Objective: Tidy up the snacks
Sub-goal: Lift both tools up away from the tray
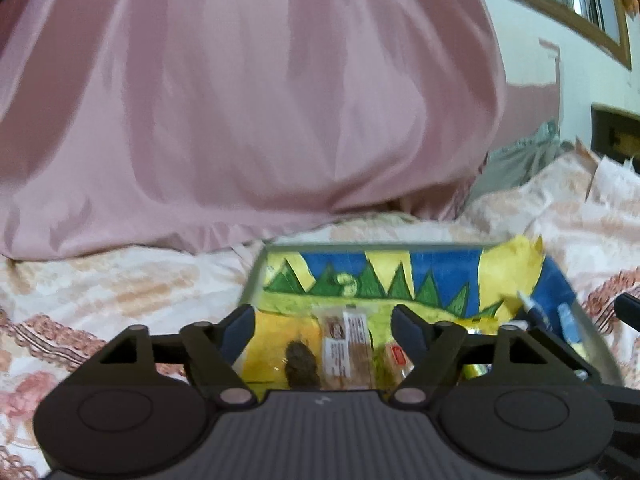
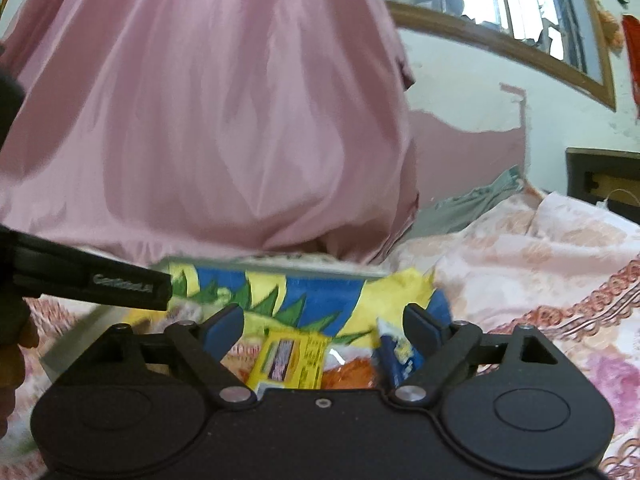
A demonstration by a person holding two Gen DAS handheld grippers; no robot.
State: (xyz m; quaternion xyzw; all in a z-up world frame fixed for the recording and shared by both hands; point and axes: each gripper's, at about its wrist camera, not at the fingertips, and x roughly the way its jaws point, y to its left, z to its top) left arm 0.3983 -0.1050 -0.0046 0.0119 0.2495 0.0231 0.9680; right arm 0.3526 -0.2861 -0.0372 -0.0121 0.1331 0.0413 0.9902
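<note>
We see both grippers poised over a grey tray (image 1: pixel 256 268) that rests on a floral bedsheet (image 1: pixel 120 280) in the lower half of each frame. The left gripper (image 1: pixel 322 326) stands released — its blue-padded jaws spread wide with nothing pinched between them; beneath the gap lie a clear-wrapped snack bar (image 1: pixel 348 344) and a dark brown lump (image 1: pixel 302 364) we cannot identify. The right gripper (image 2: pixel 324 326) is likewise released, jaws well apart, above a yellow packet (image 2: pixel 290 360), an orange packet (image 2: pixel 348 372) and a blue packet (image 2: pixel 396 356). All these snacks sit in the tray, on or against a large yellow, blue and green bag (image 1: pixel 380 276) that fills its far side. Behind the tray, pink fabric (image 1: pixel 240 100) fills the upper left and centre of both views. A window (image 2: pixel 520 8) shows at upper right.
</note>
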